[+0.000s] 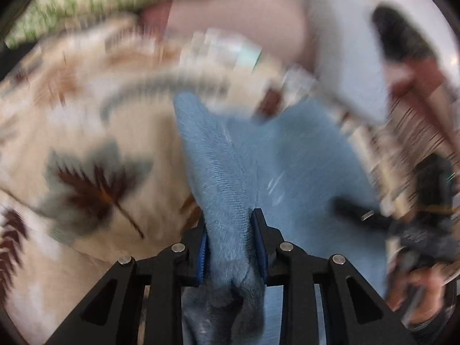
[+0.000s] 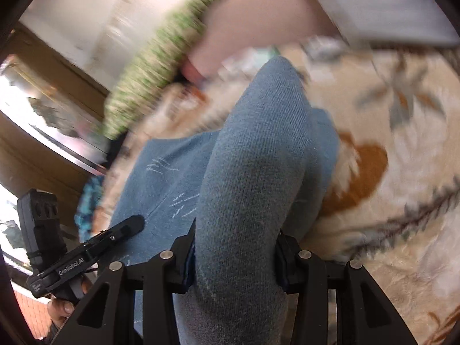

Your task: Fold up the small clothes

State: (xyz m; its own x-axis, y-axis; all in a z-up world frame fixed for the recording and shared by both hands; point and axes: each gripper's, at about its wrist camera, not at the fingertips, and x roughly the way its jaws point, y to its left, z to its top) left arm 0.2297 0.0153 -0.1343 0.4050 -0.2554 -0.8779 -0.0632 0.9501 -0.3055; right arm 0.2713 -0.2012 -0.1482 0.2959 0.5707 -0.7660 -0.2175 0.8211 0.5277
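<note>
Each hand-held gripper, left (image 1: 231, 247) and right (image 2: 235, 254), clamps bunched, fuzzy blue cloth (image 1: 287, 155).

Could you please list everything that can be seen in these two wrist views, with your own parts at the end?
blue garment: one, blue knit with small white marks, on the blanket, bunched between the jaws of both grippers.
blanket: one, cream with brown and grey leaf print, spread under the garment.
green cloth: one, green and white pattern, at the far edge of the blanket.
pink cloth: one, pale pink, beside the green cloth; too blurred to identify.
left gripper: one, black with blue pads, shut on a fold of the garment.
right gripper: one, black, shut on a thick fold of the garment.
hand: one, partly visible, holding the right gripper's handle.
</note>
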